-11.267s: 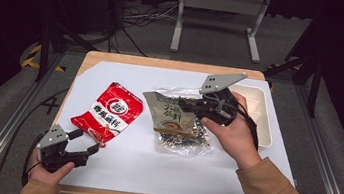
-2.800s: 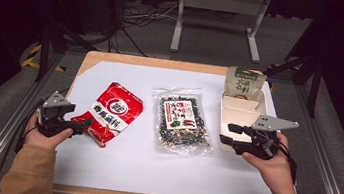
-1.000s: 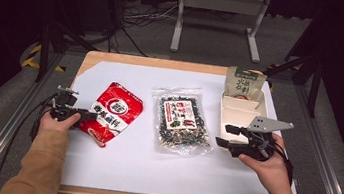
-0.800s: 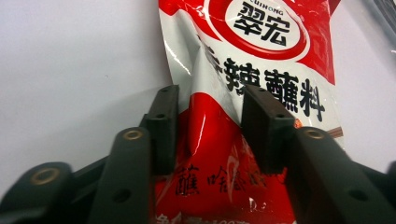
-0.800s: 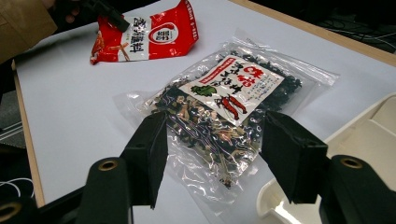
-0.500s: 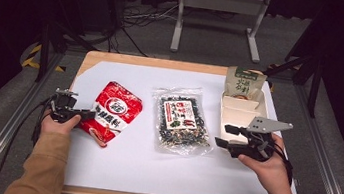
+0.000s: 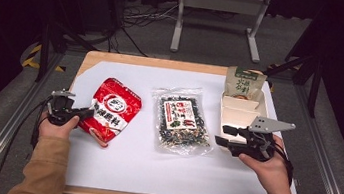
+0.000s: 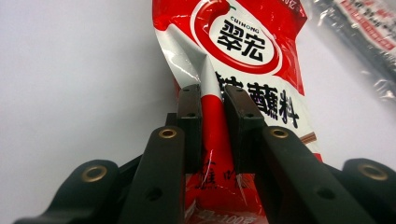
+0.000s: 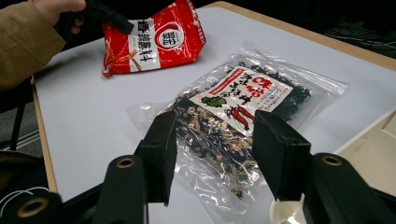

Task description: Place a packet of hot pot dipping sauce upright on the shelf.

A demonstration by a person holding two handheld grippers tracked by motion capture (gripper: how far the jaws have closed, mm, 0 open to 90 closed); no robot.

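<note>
A person stands at a wooden bench [image 7: 114,59] covered by a white sheet, a hand-held gripper in each hand. The left hand-held gripper [image 8: 212,105] has just been closing and is now clamped on the near left edge of a glossy red foil snack pouch with a white circle logo [image 7: 112,109]; the left gripper view shows both black pads pinching a crease of red foil. Compared with 1 second ago, that side of the pouch has tipped up off the sheet while its far end rests on the bench, so the pick-up looks under way. The right hand-held gripper [image 7: 219,134] sits at the right, its jaws apart with nothing between them; they have just been narrowing. It points at a clear plastic bag of dark dried greens with a red and white label [image 7: 180,121], which lies flat mid-bench, untouched. Behind it, a white compartment tray [image 7: 238,117] already holds 1 upright green and tan packet [image 7: 245,83]. My guess is the red pouch goes to the tray next
</note>
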